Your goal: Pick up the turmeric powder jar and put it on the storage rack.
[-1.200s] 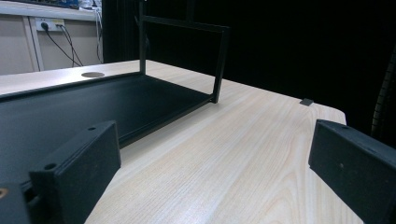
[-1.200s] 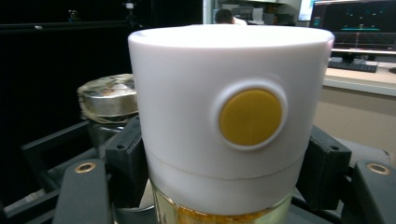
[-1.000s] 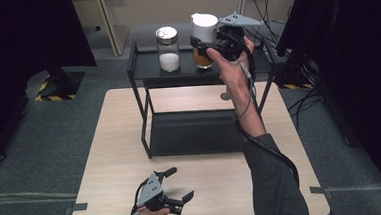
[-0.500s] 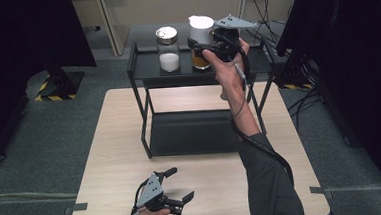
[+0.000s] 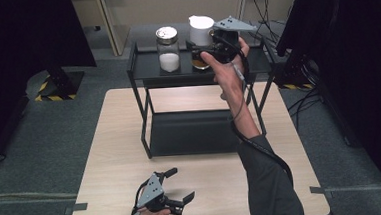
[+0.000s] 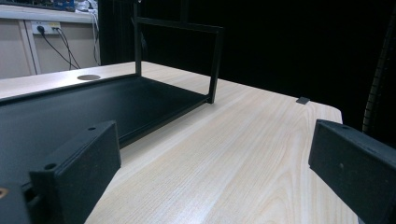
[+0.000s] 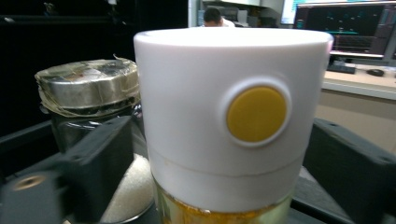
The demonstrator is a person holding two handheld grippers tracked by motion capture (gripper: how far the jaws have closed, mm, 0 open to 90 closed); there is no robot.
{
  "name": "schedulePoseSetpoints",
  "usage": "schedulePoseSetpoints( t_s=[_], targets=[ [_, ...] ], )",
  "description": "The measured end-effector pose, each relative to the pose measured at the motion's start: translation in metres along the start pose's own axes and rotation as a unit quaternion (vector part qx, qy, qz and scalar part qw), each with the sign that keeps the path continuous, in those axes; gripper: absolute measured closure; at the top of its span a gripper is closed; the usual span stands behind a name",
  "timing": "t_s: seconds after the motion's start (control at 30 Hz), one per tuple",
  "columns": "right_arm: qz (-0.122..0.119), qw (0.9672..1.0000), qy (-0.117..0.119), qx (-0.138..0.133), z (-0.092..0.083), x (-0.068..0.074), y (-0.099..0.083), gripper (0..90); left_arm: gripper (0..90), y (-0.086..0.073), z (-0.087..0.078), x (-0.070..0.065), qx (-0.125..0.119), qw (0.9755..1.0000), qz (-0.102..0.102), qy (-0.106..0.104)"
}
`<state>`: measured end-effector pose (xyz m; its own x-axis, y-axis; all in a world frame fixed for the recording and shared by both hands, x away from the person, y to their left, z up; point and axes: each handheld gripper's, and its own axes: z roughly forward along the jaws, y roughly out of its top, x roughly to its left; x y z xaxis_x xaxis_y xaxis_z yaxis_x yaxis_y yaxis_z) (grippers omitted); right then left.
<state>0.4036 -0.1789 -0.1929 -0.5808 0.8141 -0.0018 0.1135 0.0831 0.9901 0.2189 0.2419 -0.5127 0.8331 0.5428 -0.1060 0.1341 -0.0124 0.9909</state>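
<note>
right claw point(image 5: 206, 51) jaws just opened, straddling white-capped jar point(image 7: 224, 121) on shelf point(image 5: 146, 65); left claw point(image 5: 176, 188) open over table point(image 5: 115, 142).

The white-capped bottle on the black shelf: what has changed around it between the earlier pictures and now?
The right tongs, at the white-capped bottle of yellow contents on the black metal shelf, have just been opening; the bottle stands between the jaws, and no pad visibly presses it. The hand moved slightly left along the shelf. The silver-lidded glass jar of white powder and the left tongs, open on the light wooden table, stayed.
</note>
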Motion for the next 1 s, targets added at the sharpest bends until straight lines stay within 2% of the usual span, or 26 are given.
schedulePoseSetpoints(
  t_s=[0.1,0.27,0.67,0.9,1.0],
  targets=[
    [0.017,0.9998,-0.001,-0.006,-0.002,0.000,-0.003,1.6,1.5,0.000,0.000,0.000,0.000,1.0000,0.000,0.000],
    [0.024,0.9997,0.005,-0.004,-0.007,-0.006,-0.004,0.9,1.5,0.000,0.000,0.000,0.000,1.0000,0.001,-0.001],
    [0.016,0.9996,0.019,-0.012,-0.024,-0.010,-0.013,0.5,1.5,0.000,0.000,0.001,0.001,1.0000,0.001,0.000],
    [-0.002,0.9994,0.027,-0.020,-0.034,-0.003,-0.023,0.5,1.5,0.000,0.000,0.000,0.001,1.0000,0.002,0.000],
    [0.005,0.9990,0.036,-0.025,-0.038,-0.003,-0.028,0.5,1.5,0.000,0.000,0.000,0.001,1.0000,0.003,0.000]
  ],
)
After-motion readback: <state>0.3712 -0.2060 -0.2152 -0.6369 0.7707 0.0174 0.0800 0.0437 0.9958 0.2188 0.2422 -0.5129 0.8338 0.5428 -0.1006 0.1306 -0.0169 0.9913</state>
